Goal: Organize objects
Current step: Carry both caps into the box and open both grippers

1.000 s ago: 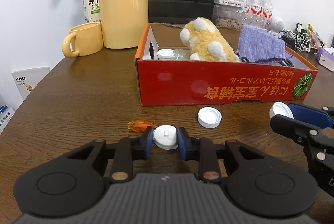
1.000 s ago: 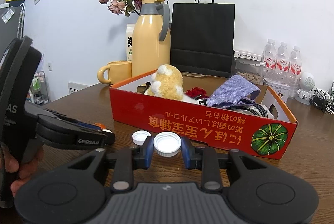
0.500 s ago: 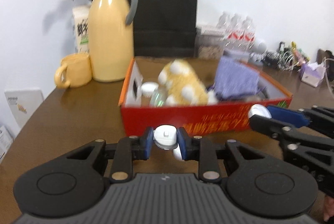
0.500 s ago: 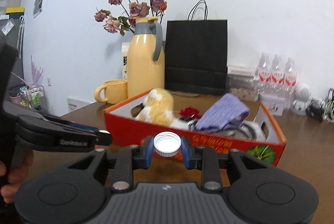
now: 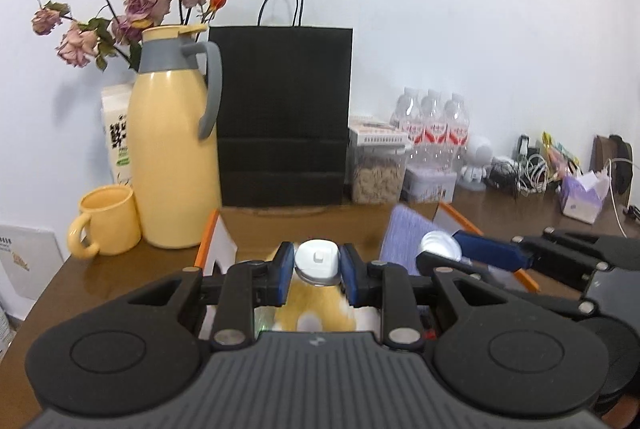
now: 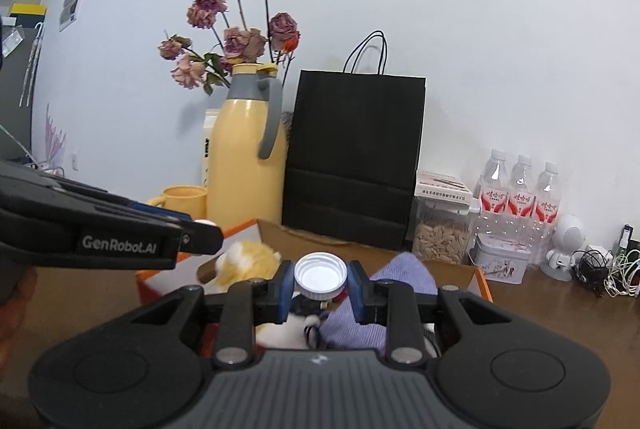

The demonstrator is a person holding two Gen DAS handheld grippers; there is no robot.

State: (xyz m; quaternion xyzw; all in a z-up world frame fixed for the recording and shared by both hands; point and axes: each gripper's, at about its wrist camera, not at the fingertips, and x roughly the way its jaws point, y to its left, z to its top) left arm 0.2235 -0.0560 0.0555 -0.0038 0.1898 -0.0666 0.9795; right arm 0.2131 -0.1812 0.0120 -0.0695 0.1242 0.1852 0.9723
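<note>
Both grippers have risen from the table to above the box (image 5: pixel 208 241). Left wrist view: left gripper (image 5: pixel 317 269) clamps a white cap (image 5: pixel 318 261) directly over the plush toy (image 5: pixel 316 309). Right wrist view: right gripper (image 6: pixel 320 283) pinches a ribbed cap (image 6: pixel 321 275) above the purple cloth (image 6: pixel 404 269), the box directly below.

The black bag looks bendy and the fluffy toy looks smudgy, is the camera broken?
No. Right wrist view: the fisheye lens bows the black paper bag and rounds the picture's dark corners. Left wrist view: the plush toy just behind the left gripper is smeared and soft, while the yellow jug looks fairly sharp.
</note>
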